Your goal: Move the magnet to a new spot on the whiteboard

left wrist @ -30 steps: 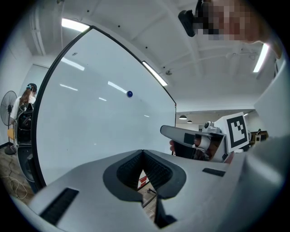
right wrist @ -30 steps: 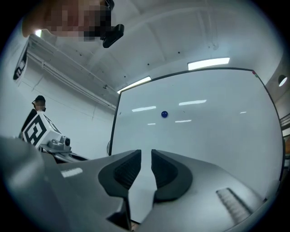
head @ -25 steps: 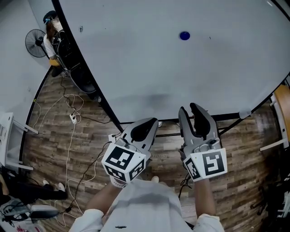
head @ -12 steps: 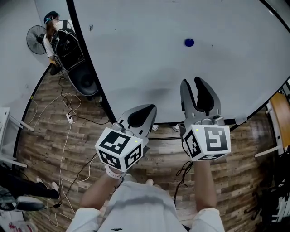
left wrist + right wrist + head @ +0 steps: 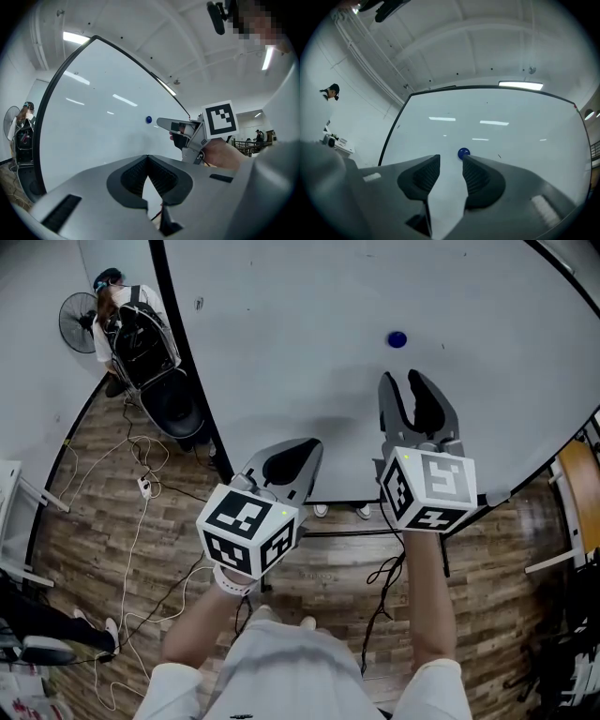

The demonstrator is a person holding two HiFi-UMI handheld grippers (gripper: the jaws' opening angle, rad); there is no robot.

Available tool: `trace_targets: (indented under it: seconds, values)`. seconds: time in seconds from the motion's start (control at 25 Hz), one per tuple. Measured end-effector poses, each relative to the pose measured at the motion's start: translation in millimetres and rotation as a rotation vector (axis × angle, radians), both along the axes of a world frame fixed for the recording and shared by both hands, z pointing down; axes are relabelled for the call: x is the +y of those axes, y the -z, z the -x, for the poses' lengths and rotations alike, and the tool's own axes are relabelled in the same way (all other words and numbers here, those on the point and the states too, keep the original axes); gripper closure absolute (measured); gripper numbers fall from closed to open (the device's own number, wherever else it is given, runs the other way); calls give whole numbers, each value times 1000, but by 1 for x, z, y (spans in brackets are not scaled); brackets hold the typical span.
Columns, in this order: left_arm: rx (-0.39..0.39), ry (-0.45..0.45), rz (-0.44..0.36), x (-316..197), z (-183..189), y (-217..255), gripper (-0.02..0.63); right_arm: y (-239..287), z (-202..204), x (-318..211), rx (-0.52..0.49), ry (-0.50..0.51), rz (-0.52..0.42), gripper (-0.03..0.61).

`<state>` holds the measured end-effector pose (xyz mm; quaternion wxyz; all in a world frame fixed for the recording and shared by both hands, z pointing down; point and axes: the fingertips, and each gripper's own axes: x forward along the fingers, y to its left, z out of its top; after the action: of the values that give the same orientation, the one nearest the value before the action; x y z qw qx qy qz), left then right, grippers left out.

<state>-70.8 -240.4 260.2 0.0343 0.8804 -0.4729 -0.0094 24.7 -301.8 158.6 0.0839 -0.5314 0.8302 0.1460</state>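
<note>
A small round blue magnet sticks to the big whiteboard; it also shows as the magnet and the magnet. My right gripper points up at the board a short way below the magnet, jaws opening with nothing between them. In the right gripper view the magnet sits just past the right jaw's tip, with the right gripper apart from it. My left gripper hangs lower by the board's bottom edge, shut and empty, its jaw tips touching at the left gripper.
The whiteboard's black frame edge runs down the left. Beyond it are a standing fan, a person by black chairs, and cables on the wooden floor. A chair stands at right.
Both grippers rose toward the board; the right one came closer under the magnet and its jaws spread wider. The left gripper stayed shut.
</note>
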Motion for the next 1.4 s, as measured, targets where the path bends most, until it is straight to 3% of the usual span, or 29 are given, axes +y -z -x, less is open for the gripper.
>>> trace_targets:
  seconds: [0.68, 1.0, 1.4]
  values:
    - [-15, 17, -26, -26, 5, 17, 607, 17, 1, -54, 44, -73, 46, 431]
    - [-20, 18, -31, -24, 5, 16, 607, 18, -4, -56, 84, -168, 29, 432]
    - [-24, 12, -30, -33, 3, 17, 607, 19, -1, -65, 74, -193, 41, 445]
